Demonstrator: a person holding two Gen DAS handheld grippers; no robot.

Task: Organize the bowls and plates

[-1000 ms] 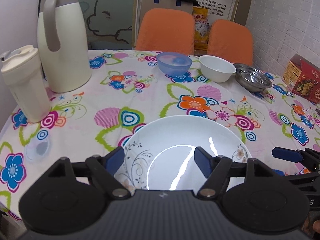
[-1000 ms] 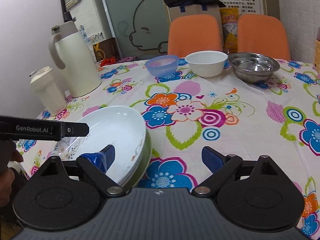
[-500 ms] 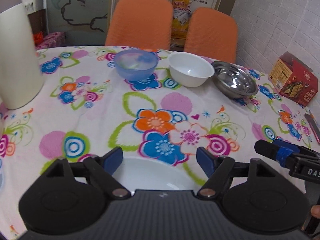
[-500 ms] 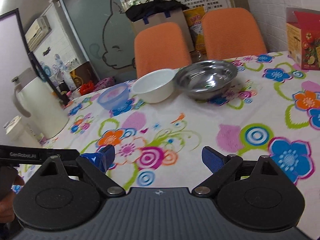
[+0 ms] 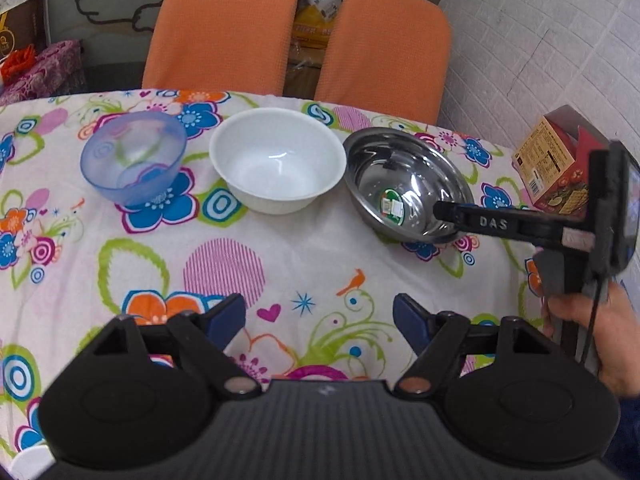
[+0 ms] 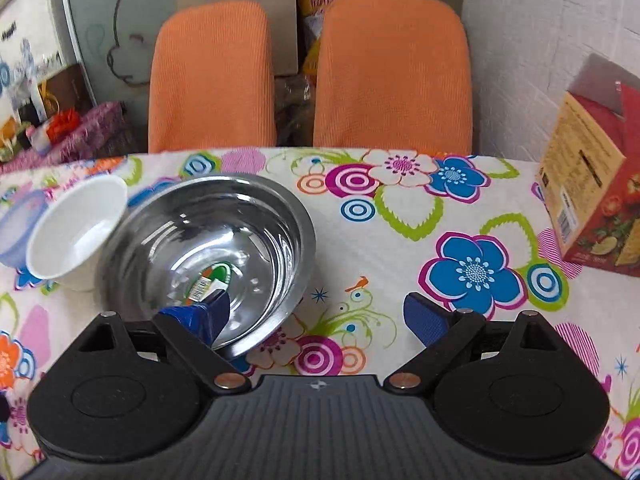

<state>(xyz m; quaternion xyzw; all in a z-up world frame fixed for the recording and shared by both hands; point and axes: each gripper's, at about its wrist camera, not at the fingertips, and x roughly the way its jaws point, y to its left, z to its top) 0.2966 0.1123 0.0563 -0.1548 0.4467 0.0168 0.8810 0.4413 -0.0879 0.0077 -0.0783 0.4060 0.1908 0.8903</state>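
Three bowls stand in a row at the table's far side: a translucent blue bowl (image 5: 132,158), a white bowl (image 5: 276,160) and a steel bowl (image 5: 404,184) with a sticker inside. My left gripper (image 5: 318,316) is open over bare tablecloth, short of the white bowl, holding nothing. My right gripper (image 6: 318,314) is open at the steel bowl (image 6: 208,248). Its left finger reaches inside the bowl and its right finger stays outside, so the near rim lies between them. The left wrist view shows one of its fingers (image 5: 472,216) over the steel bowl's right rim. The white bowl (image 6: 76,232) touches the steel bowl's left side.
A red and tan carton (image 6: 596,184) stands at the table's right edge. Two orange chairs (image 5: 384,48) sit behind the far edge. A person's hand (image 5: 592,320) holds the right gripper's handle. The flowered tablecloth (image 6: 400,248) covers the table.
Both grippers moved forward from the white plate, which has left both views, to the row of bowls. The right gripper swung to the steel bowl and straddles its rim.
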